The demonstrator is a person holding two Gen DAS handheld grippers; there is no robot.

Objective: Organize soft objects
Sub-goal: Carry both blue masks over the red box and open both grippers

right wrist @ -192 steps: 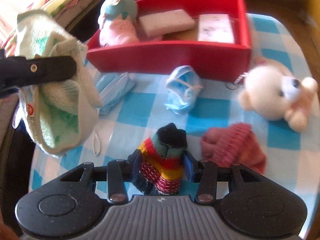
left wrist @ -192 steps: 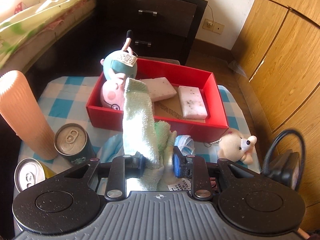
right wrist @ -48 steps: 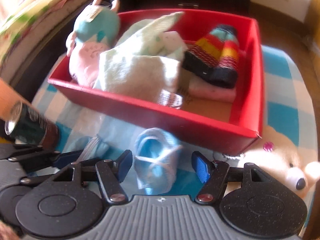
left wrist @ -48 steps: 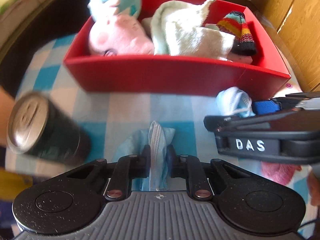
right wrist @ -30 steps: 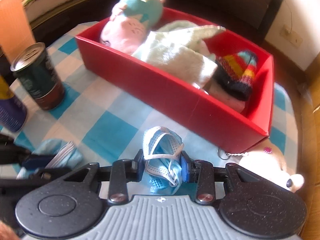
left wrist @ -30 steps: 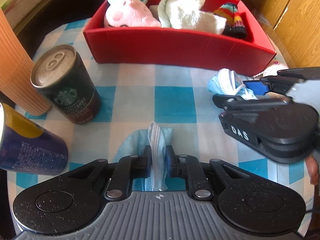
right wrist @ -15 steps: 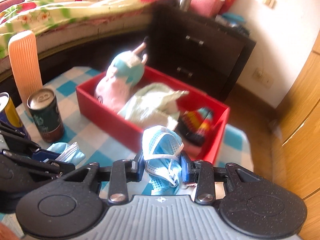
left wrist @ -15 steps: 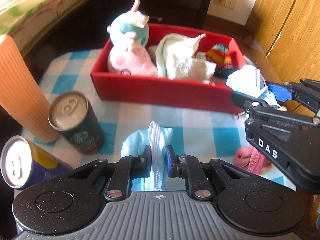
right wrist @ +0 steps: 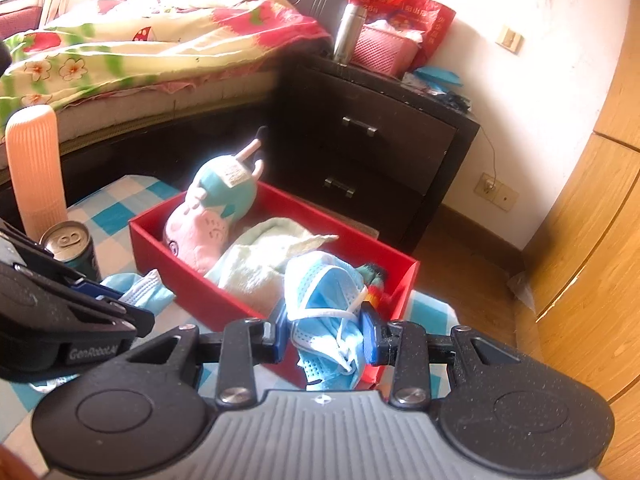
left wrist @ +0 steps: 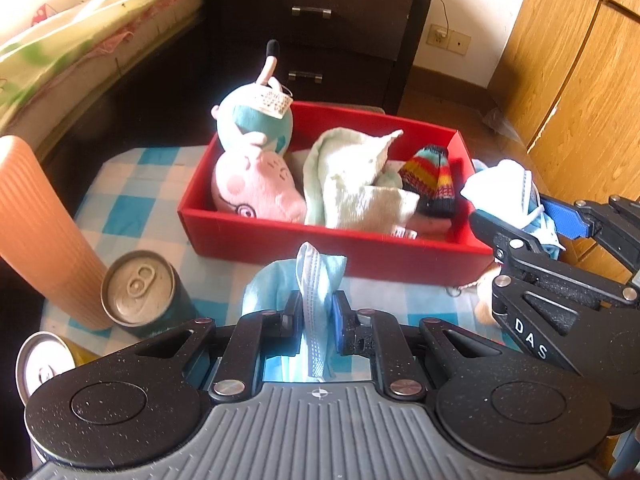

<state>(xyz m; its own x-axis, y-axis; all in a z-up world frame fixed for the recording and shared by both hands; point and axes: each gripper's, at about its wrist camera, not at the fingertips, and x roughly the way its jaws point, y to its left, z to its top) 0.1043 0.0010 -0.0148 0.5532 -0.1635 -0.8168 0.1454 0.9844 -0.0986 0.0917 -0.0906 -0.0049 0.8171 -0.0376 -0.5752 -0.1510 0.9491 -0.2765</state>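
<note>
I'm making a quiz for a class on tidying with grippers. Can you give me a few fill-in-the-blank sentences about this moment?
1. Each gripper, left gripper and right gripper, is shut on a blue face ____.
2. The pink plush toy lies inside the ____ box.
3. The striped knit hat lies in the box beside the pale green ____.
4. Two drink ____ stand near the orange ribbed cylinder.

Missing words: mask; red; towel; cans

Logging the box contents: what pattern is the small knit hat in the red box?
Multicoloured stripes, red, yellow, teal and dark, on the knit hat; clearest in the left wrist view.
</note>
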